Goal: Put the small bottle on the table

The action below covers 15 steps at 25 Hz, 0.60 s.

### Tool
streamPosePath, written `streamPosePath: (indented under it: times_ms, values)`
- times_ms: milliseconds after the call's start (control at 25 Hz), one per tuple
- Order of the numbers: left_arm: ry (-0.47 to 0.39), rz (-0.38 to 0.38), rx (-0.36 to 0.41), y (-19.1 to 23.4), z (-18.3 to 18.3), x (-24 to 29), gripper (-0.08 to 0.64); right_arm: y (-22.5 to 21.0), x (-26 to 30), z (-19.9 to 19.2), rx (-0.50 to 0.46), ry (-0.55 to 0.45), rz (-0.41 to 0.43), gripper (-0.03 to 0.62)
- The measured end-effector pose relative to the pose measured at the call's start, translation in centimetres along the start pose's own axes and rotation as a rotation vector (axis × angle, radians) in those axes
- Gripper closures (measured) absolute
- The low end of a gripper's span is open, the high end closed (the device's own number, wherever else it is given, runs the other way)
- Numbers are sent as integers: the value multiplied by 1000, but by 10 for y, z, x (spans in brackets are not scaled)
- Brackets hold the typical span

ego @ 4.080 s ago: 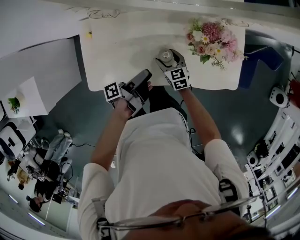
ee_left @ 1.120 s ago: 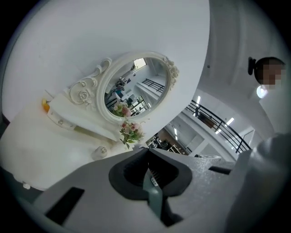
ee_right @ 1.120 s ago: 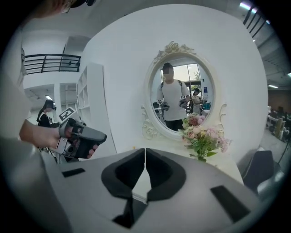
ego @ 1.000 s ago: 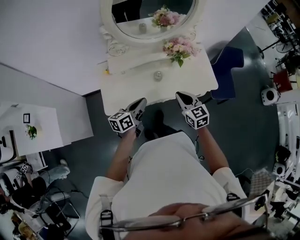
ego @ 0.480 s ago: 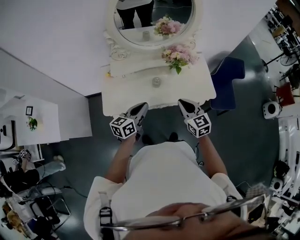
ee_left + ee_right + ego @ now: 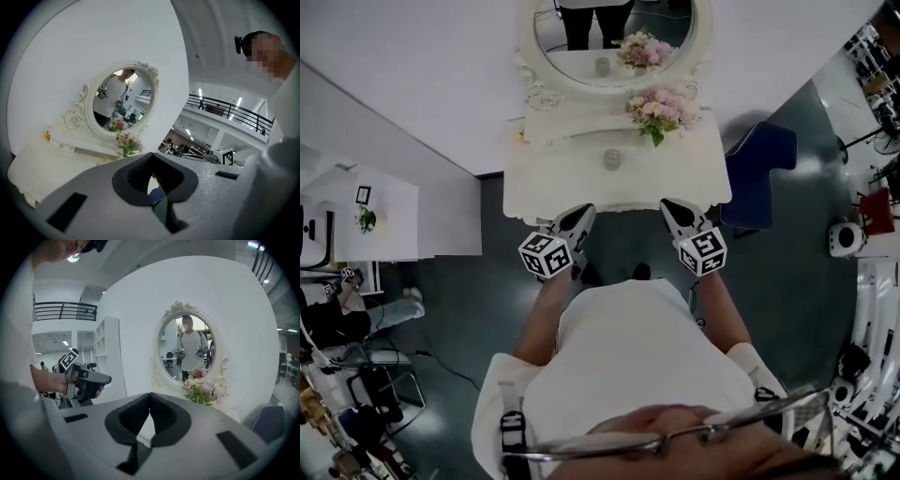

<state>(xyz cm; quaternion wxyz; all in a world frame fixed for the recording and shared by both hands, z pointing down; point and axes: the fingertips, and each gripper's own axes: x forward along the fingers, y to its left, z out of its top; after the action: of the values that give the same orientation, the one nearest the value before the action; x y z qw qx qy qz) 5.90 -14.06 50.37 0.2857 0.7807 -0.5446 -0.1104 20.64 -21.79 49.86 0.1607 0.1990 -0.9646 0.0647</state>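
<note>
The small bottle (image 6: 611,158) stands upright by itself in the middle of the white dressing table (image 6: 553,183), in front of the oval mirror (image 6: 609,37). Both grippers hover off the table's front edge, over the dark floor. My left gripper (image 6: 584,213) is shut and empty; its jaws (image 6: 151,157) meet with nothing between them. My right gripper (image 6: 667,204) is also shut and empty, its jaws (image 6: 150,395) pressed together. The bottle is hidden behind the jaws in both gripper views.
A pink flower bouquet (image 6: 661,106) stands at the table's back right, and a small yellow object (image 6: 522,138) at its back left. A dark blue seat (image 6: 757,173) is right of the table, a white cabinet (image 6: 366,220) to its left. People stand at lower left.
The right gripper, earlier at the bottle on the table, has let it go. Both grippers have drawn back past the table's front edge, and the table now looks farther away.
</note>
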Motion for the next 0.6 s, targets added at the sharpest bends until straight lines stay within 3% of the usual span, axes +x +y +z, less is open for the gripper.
streamPosePath:
  times_ms: [600]
  values:
    - [-12,16,8,-2,6,8,557,-7,5,7,-4,-13,13,586]
